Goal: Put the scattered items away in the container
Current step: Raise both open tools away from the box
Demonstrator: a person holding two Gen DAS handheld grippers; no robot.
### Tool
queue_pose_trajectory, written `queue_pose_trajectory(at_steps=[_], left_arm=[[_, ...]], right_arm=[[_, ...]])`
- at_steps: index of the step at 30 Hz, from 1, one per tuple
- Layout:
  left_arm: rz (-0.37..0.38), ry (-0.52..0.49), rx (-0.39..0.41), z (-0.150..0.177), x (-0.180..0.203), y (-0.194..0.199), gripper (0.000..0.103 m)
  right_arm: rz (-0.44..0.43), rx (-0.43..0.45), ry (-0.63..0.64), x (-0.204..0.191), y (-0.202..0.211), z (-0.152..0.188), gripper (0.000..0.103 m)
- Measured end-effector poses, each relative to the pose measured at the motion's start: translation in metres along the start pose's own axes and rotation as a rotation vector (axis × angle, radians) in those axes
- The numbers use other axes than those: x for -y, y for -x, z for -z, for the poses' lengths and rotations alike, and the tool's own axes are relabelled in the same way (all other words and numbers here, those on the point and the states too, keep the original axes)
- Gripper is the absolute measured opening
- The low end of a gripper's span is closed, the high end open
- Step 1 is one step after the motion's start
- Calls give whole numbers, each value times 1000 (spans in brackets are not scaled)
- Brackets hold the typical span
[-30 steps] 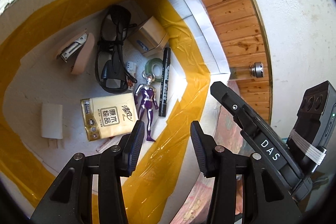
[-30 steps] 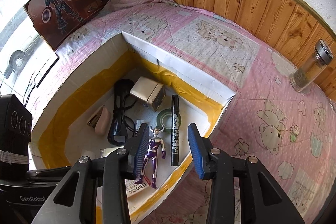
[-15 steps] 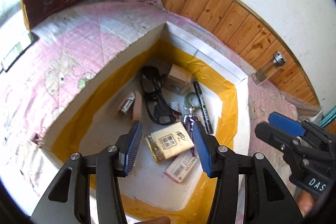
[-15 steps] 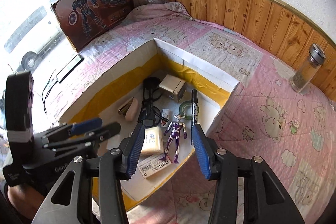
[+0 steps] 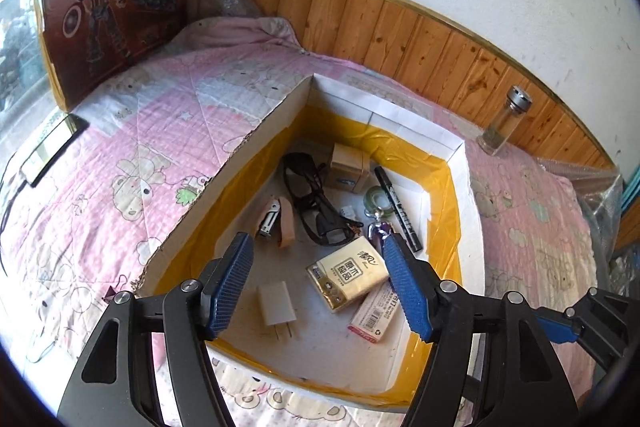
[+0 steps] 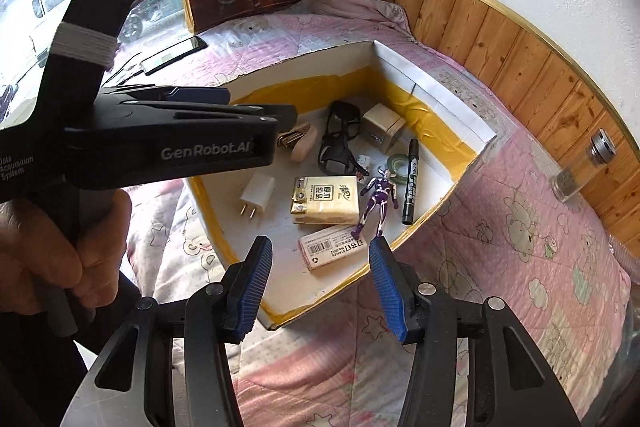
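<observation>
Both the left gripper (image 5: pixel 316 283) and right gripper (image 6: pixel 320 285) hung open and empty; every scattered item already lay ahead of the jaws inside the shallow yellow-taped white cardboard box (image 6: pixel 436 93).

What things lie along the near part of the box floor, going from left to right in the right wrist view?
White charger plug → yellow tissue pack → purple toy figure → black marker. The staples box lies nearer, below the tissue pack and the figure, so I leave it out.
</observation>
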State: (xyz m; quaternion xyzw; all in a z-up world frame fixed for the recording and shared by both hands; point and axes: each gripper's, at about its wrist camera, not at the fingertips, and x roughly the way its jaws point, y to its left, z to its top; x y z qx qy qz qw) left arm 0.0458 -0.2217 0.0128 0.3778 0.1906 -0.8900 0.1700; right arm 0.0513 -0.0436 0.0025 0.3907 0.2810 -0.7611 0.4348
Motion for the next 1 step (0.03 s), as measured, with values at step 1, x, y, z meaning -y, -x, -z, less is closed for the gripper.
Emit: queue_pose_trajectory(at_steps=[1], left_arm=[[0, -4, 1, 0, 0, 0, 71]], right_arm=[[-5, 9, -8, -2, 1, 1, 53]])
